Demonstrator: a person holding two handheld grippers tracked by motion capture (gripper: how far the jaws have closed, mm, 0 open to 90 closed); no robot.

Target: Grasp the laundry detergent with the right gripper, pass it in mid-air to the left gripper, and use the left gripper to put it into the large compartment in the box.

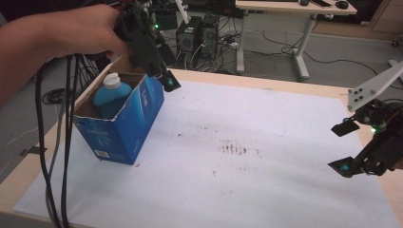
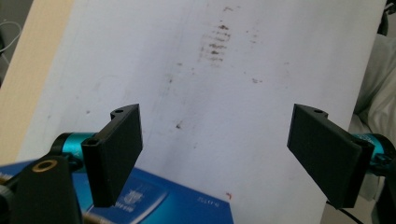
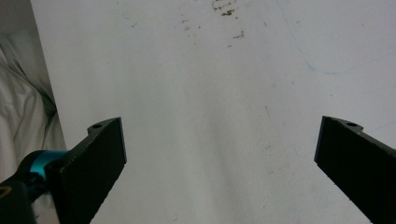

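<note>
Standing upright in the open blue box (image 1: 124, 124), near the worktop's (image 1: 266, 190) far left corner, the blue bottle (image 1: 110, 96) appears already placed. The left tool (image 1: 164, 80), jaws apart and empty, sits just above the box rim. The right tool (image 1: 344, 147) hangs wide open at the right edge. Closing the box likely remains.

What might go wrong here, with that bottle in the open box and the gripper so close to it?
The box stands tilted near the table's left edge, so a nudge from the left gripper, which hangs open by the box's rim, might tip it or push it off.
The bottle leans inside and could shift, perhaps tipping the box further.
The cables hang beside the box and might snag it.
</note>
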